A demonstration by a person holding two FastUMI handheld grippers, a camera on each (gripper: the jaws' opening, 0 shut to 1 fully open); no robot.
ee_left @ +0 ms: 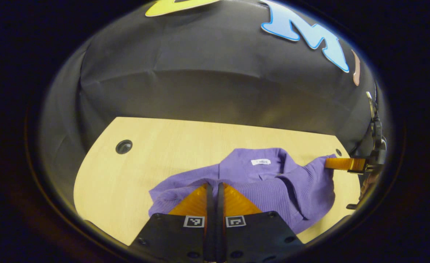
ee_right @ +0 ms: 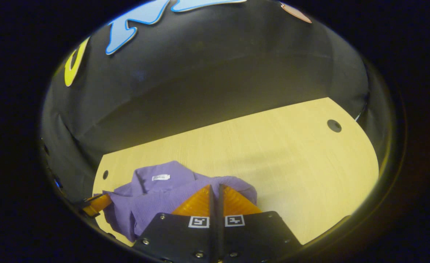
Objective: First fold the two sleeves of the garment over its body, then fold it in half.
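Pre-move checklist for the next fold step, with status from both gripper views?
1. Left gripper shut on sweater: ok; fingers closed together at the fabric's left part.
2. Right gripper shut on sweater: ok; the left gripper view shows it pinching the right sleeve end.
3. Both sleeves folded over the body: cannot tell; the fabric is bunched and lifted at both sides.
4. Collar label facing up: ok.
5. Sweater lying flat: not ok; it is rumpled between the grippers.
6. Table free beyond the sweater for laying it out: ok.
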